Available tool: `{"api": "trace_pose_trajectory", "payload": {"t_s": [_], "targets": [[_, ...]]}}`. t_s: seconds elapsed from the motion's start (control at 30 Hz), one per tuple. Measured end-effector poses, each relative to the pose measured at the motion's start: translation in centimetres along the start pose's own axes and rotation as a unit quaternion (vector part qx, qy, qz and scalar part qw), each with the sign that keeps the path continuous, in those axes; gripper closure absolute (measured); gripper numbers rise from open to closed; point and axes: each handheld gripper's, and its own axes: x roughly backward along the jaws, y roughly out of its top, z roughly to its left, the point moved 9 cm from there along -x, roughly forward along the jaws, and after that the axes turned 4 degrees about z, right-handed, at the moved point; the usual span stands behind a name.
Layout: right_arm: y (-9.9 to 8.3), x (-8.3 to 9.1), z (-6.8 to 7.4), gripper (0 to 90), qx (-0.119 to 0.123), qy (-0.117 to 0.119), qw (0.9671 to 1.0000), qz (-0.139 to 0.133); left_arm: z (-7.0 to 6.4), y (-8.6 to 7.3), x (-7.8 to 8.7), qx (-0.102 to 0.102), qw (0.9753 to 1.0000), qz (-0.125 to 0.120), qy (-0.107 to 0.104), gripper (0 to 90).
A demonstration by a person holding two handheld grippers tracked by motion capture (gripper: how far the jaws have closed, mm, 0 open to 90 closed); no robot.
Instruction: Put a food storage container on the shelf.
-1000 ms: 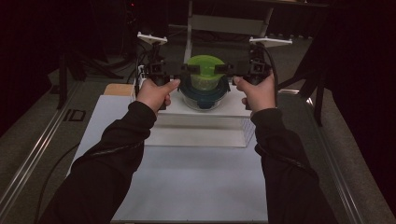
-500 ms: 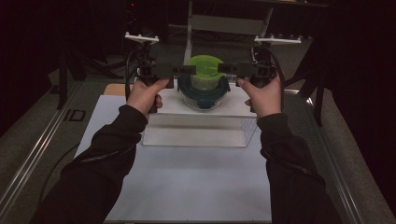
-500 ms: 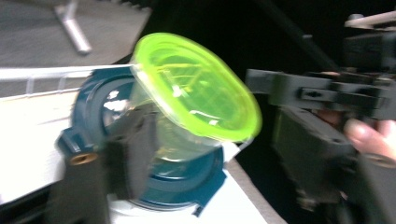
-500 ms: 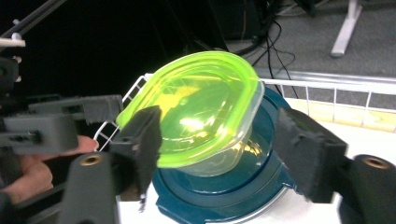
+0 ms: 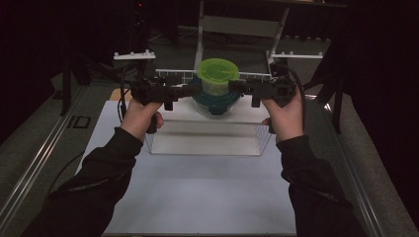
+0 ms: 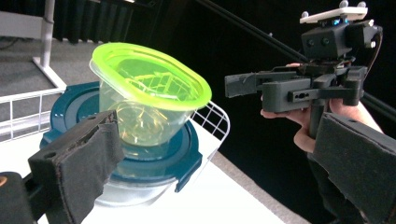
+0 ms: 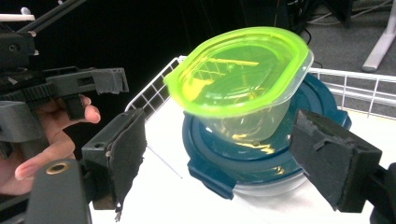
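The green-lidded tub [image 5: 217, 81] sits on the blue-lidded box [image 5: 216, 103] on the rack, and I've spread my left gripper [image 5: 190, 92] and right gripper [image 5: 237, 88] apart, so both hang open beside it, ungrasped.

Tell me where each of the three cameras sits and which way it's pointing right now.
High view: above the person's side, looking forward and down at the white table; both sleeved forearms show.
Left gripper view: rides the left gripper, facing the clear tub with lime-green lid; right gripper beyond.
Right gripper view: rides the right gripper, facing the same tub.
Shared: tub on the blue-lidded container.
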Motion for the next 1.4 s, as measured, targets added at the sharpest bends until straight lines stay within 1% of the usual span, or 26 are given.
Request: {"api": "trace_pose_trajectory", "payload": {"t_s": [0.03, 0.07, 0.13, 0.17, 0.2, 0.23, 0.27, 0.33, 0.4, 0.5, 0.53, 0.6, 0.63, 0.77, 0.83, 0.9, 0.93, 1.03, 1.1, 1.13, 1.2, 1.27, 1.33, 1.4], "targets": [[-0.3, 0.1, 0.2, 18.4, 0.004, 0.003, 1.0000, 0.000, 0.0, -0.2, 0.1, -0.009, 0.9999, -0.004, 0.010, 0.0], [-0.6, 0.2, 0.3, 18.4, 0.010, 0.004, 0.9999, 0.002, -0.1, -0.6, 0.2, -0.017, 0.9997, -0.003, 0.016, 0.0], [-1.4, 0.3, 0.6, 18.4, 0.021, 0.004, 0.9998, 0.003, -0.4, -1.2, 0.3, -0.023, 0.9997, -0.003, 0.011, 0.0], [-1.7, 0.3, 0.7, 18.3, 0.025, 0.008, 0.9997, 0.005, -0.7, -1.8, 0.3, -0.026, 0.9996, 0.002, 0.007, 0.0], [-1.7, 0.3, 0.7, 18.3, 0.025, 0.008, 0.9997, 0.005, -0.7, -1.8, 0.3, -0.026, 0.9996, 0.002, 0.007, 0.0], [-2.3, 0.2, 0.9, 18.1, 0.031, 0.009, 0.9994, 0.009, -1.0, -2.4, 0.3, -0.033, 0.9994, 0.006, 0.001, 0.0], [-3.0, 0.2, 1.0, 18.0, 0.041, 0.006, 0.9991, 0.009, -1.2, -3.0, 0.3, -0.042, 0.9991, 0.013, 0.002, 0.0], [-3.9, 0.1, 1.1, 18.0, 0.052, 0.006, 0.9985, 0.013, -1.6, -3.8, 0.3, -0.053, 0.9984, 0.018, 0.002, 0.0], [-4.8, 0.1, 1.2, 18.0, 0.061, 0.007, 0.9980, 0.014, -1.9, -4.4, 0.4, -0.060, 0.9980, 0.017, 0.000, 0.0], [-6.1, 0.0, 1.2, 17.9, 0.066, 0.013, 0.9977, 0.011, -2.4, -5.5, 0.6, -0.070, 0.9975, 0.015, -0.001, 0.0], [-6.5, 0.0, 1.2, 17.7, 0.069, 0.016, 0.9975, 0.010, -2.6, -6.0, 0.6, -0.077, 0.9969, 0.016, 0.002, 0.0], [-7.3, 0.0, 1.2, 17.8, 0.073, 0.023, 0.9971, 0.004, -3.0, -6.8, 0.7, -0.087, 0.9960, 0.021, 0.002, 0.0], [-7.8, -0.1, 1.2, 17.7, 0.074, 0.029, 0.9969, 0.003, -3.2, -7.1, 0.7, -0.089, 0.9958, 0.021, 0.000, 0.0], [-9.6, -0.2, 0.9, 17.8, 0.075, 0.032, 0.9967, 0.005, -4.1, -8.8, 0.6, -0.094, 0.9950, 0.032, -0.015, 0.1], [-10.4, -0.3, 0.8, 17.7, 0.076, 0.038, 0.9964, 0.006, -4.5, -9.8, 0.5, -0.104, 0.9934, 0.043, -0.021, 0.1], [-11.2, -0.2, 0.8, 17.7, 0.079, 0.043, 0.9959, 0.007, -4.8, -10.7, 0.4, -0.113, 0.9922, 0.048, -0.023, 0.0], [-11.6, -0.1, 0.7, 17.7, 0.080, 0.044, 0.9958, 0.004, -5.0, -11.3, 0.4, -0.115, 0.9918, 0.051, -0.026, 0.0], [-13.0, 0.0, 0.6, 17.7, 0.084, 0.047, 0.9953, 0.004, -5.2, -12.6, 0.4, -0.113, 0.9917, 0.053, -0.031, 0.0], [-13.7, 0.1, 0.5, 17.6, 0.091, 0.046, 0.9947, 0.006, -5.1, -13.6, 0.3, -0.111, 0.9914, 0.060, -0.035, 0.1], [-14.1, 0.2, 0.4, 17.7, 0.093, 0.048, 0.9945, 0.008, -5.1, -14.2, 0.2, -0.115, 0.9908, 0.064, -0.033, 0.0], [-14.7, 0.4, 0.3, 17.5, 0.091, 0.049, 0.9946, 0.004, -4.9, -15.4, 0.1, -0.129, 0.9887, 0.073, -0.025, 0.1], [-15.4, 0.5, 0.1, 17.5, 0.094, 0.049, 0.9943, 0.003, -4.7, -16.4, 0.0, -0.131, 0.9878, 0.081, -0.024, 0.1], [-16.2, 0.6, -0.2, 17.5, 0.094, 0.049, 0.9943, 0.002, -4.5, -17.4, 0.0, -0.131, 0.9872, 0.086, -0.027, 0.1], [-17.0, 0.6, -0.7, 17.5, 0.090, 0.050, 0.9947, 0.002, -4.4, -18.1, 0.0, -0.130, 0.9875, 0.084, -0.026, 0.1]]}}
